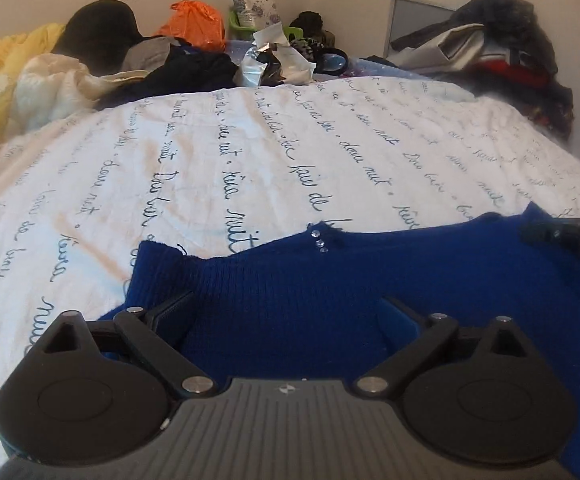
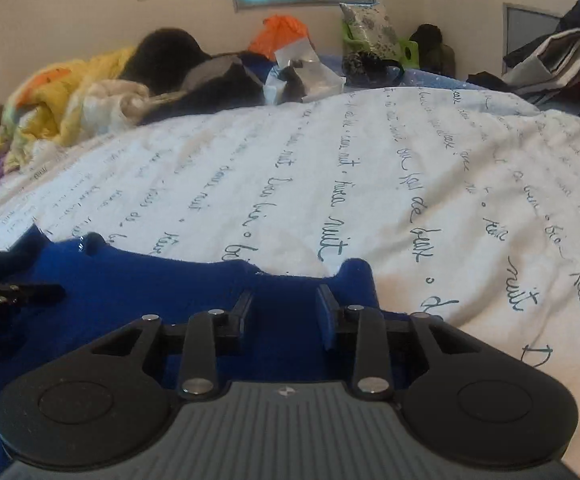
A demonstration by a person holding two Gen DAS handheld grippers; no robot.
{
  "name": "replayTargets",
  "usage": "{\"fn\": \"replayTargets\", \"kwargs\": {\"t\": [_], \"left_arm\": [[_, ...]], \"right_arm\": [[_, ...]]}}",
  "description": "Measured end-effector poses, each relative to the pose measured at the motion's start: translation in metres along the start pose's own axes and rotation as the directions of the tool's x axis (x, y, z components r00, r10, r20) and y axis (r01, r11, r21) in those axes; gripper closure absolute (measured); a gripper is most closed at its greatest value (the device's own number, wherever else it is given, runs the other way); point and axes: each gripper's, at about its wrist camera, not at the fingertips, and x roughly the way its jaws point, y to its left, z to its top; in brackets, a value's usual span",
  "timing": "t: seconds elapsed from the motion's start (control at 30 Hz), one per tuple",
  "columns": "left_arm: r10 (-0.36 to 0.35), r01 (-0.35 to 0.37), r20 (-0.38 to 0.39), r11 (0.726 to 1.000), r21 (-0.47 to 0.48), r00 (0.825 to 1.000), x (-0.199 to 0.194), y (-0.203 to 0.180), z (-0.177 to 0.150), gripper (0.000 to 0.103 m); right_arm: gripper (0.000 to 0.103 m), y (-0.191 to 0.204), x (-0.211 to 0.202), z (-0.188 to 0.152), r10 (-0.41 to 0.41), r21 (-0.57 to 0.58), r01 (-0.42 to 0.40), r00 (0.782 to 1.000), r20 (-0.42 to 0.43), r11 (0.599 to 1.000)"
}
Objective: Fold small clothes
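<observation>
Sweater lying on the near edge of the bed

The sweater is lying on the bedspread at the near side of the bed, with both tools over it: the left tool toward its left end, the right tool toward its right end. Behind, along the far side, a heap of clothes is sitting at the left and another pile at the right corner.

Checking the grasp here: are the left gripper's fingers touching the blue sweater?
Cannot tell. In the left wrist view the left gripper is wide open over the blue sweater, but no contact or gap shows plainly.
</observation>
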Motion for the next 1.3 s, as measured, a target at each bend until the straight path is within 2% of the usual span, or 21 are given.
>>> {"fn": "replayTargets", "kwargs": {"t": [0.07, 0.17, 0.23, 0.3, 0.33, 0.37, 0.4, 0.47, 0.57, 0.63, 0.7, 0.77, 0.8, 0.87, 0.97, 1.03, 1.1, 1.13, 1.2, 1.23, 1.3], "left_arm": [[0.024, -0.024, -0.004, 1.000, 0.019, 1.000, 0.001, -0.006, 0.000, 0.003], [0.106, -0.107, 0.007, 0.994, 0.027, 0.994, -0.017, -0.016, -0.003, 0.006], [0.076, -0.078, 0.035, 0.996, 0.042, 0.996, -0.045, -0.026, -0.011, 0.003], [0.013, -0.016, 0.046, 0.998, 0.058, 0.999, -0.064, -0.036, -0.024, 0.000], [0.003, -0.005, 0.020, 0.997, 0.077, 1.000, -0.064, -0.040, -0.032, 0.000], [0.018, -0.017, -0.008, 0.995, 0.099, 1.000, -0.059, -0.043, -0.040, 0.000], [0.008, -0.011, 0.024, 0.996, 0.091, 1.000, -0.058, -0.039, -0.049, 0.000], [-0.002, 0.001, 0.012, 0.999, 0.042, 1.000, -0.056, -0.027, -0.047, 0.000], [0.075, -0.075, -0.009, 0.995, 0.069, 0.997, -0.066, -0.032, -0.042, 0.002], [0.044, -0.044, 0.011, 0.996, 0.073, 0.999, -0.086, -0.040, -0.043, 0.003], [-0.020, 0.018, 0.023, 0.996, 0.089, 1.000, -0.096, -0.049, -0.048, 0.000], [-0.023, 0.027, -0.045, 0.995, 0.099, 0.999, -0.082, -0.054, -0.060, 0.000], [-0.043, 0.044, -0.009, 0.997, 0.067, 0.999, -0.081, -0.048, -0.067, 0.000], [-0.040, 0.041, -0.011, 0.997, 0.068, 0.999, -0.085, -0.044, -0.069, 0.000], [-0.034, 0.036, -0.048, 0.999, 0.038, 0.998, -0.107, -0.041, -0.072, 0.001], [-0.075, 0.075, -0.048, 0.997, -0.004, 0.996, -0.119, -0.038, -0.083, 0.000], [-0.029, 0.031, -0.040, 0.998, 0.053, 0.999, -0.121, -0.046, -0.100, 0.000], [-0.014, 0.014, -0.004, 0.997, 0.077, 1.000, -0.124, -0.050, -0.108, 0.000], [-0.001, 0.002, -0.038, 1.000, 0.030, 0.999, -0.132, -0.047, -0.105, 0.001], [0.006, -0.004, -0.042, 1.000, 0.026, 0.999, -0.139, -0.048, -0.103, 0.009], [-0.026, 0.025, 0.016, 0.998, 0.066, 1.000, -0.159, -0.057, -0.100, 0.008]], "right_arm": [[0.071, -0.007, 0.000, 0.000, 0.029, 0.051, -0.029, 1.000, 0.011, 0.998], [0.071, 0.006, -0.005, 0.004, -0.027, 0.003, 0.027, 1.000, -0.012, 1.000], [0.069, 0.017, -0.026, 0.003, -0.082, 0.024, 0.083, 0.996, -0.045, 0.996], [0.052, 0.030, -0.051, -0.004, -0.050, -0.001, 0.050, 0.999, -0.019, 0.999], [0.028, 0.036, -0.058, -0.010, -0.043, -0.033, 0.042, 0.999, -0.010, 0.999], [0.013, 0.040, -0.059, -0.019, -0.055, -0.072, 0.053, 0.998, -0.022, 0.996], [0.013, 0.040, -0.052, -0.028, -0.089, -0.114, 0.081, 0.994, -0.068, 0.990], [0.013, 0.037, -0.049, -0.051, -0.108, -0.225, 0.101, 0.994, -0.018, 0.969], [0.013, 0.033, -0.054, -0.037, -0.156, -0.170, 0.143, 0.986, -0.065, 0.975], [0.012, 0.040, -0.067, -0.033, -0.180, -0.144, 0.167, 0.980, -0.083, 0.975], [0.011, 0.052, -0.088, -0.039, -0.117, -0.131, 0.111, 0.992, -0.039, 0.985], [0.010, 0.064, -0.091, -0.047, -0.038, -0.139, 0.029, 0.998, -0.056, 0.990], [0.010, 0.065, -0.082, -0.055, -0.039, -0.150, 0.023, 0.994, -0.104, 0.988], [0.008, 0.064, -0.080, -0.077, -0.040, -0.265, 0.030, 0.999, -0.031, 0.964], [0.008, 0.070, -0.091, -0.070, -0.106, -0.255, 0.080, 0.990, -0.092, 0.964], [0.007, 0.079, -0.105, -0.067, -0.136, -0.252, 0.115, 0.988, -0.069, 0.961], [0.006, 0.082, -0.111, -0.079, -0.045, -0.255, 0.026, 0.996, -0.072, 0.967], [0.005, 0.081, -0.103, -0.088, -0.058, -0.264, 0.024, 0.991, -0.122, 0.964], [0.003, 0.080, -0.104, -0.106, -0.076, -0.351, 0.054, 0.996, -0.047, 0.935], [0.003, 0.081, -0.107, -0.101, -0.085, -0.311, 0.055, 0.993, -0.083, 0.949], [0.003, 0.091, -0.115, -0.090, -0.122, -0.287, 0.080, 0.984, -0.132, 0.954]]}}
